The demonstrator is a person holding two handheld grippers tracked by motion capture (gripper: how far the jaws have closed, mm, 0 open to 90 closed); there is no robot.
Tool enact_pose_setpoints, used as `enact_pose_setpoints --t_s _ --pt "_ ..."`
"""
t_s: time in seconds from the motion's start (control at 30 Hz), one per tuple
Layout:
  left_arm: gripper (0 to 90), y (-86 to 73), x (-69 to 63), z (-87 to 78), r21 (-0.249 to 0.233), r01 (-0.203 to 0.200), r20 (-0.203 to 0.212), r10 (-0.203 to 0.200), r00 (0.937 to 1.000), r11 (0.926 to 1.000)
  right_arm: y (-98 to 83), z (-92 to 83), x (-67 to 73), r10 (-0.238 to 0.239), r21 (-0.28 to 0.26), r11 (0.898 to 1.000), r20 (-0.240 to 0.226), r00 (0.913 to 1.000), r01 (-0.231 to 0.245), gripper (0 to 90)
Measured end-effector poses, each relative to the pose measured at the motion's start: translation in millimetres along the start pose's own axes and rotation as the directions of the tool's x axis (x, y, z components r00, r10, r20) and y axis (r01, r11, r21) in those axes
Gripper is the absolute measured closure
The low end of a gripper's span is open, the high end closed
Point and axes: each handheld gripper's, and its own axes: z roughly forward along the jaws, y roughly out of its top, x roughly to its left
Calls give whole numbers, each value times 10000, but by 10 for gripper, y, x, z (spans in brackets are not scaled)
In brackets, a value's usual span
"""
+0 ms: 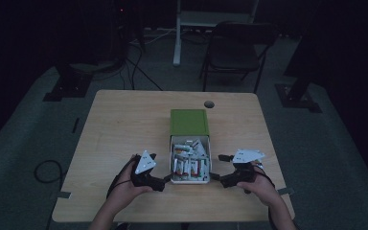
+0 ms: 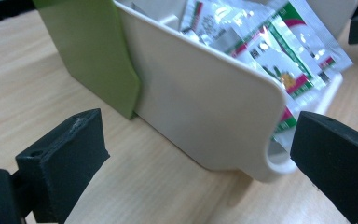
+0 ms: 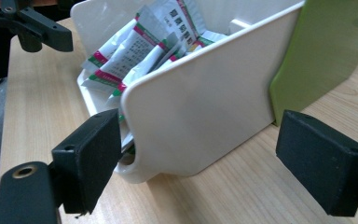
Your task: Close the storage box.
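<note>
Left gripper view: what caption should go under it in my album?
Open left gripper beside a white drawer of packets, half out of its green box.

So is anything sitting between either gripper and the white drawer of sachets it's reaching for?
Nothing visible. The left gripper and right gripper flank the white drawer, jaws open, with bare wooden table between. The sachets lie inside; the green sleeve lies beyond.

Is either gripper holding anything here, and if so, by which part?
Nothing is held. The left gripper and right gripper are both open, jaws apart, beside the near corners of the white drawer of sachets.
</note>
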Motion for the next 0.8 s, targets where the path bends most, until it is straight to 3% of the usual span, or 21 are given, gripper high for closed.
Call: enact_pose_setpoints --t_s 0.17,0.8 --pt "40 3 25 33 66 -87 -207 88 9997 9999 -17 9 -32 160 -39 9999 58 9999 -160 134" --pt "38 16 127 117 166 -18 -289 23 9996 9999 10 56 -93 378 -104 9992 438 9983 -374 129"
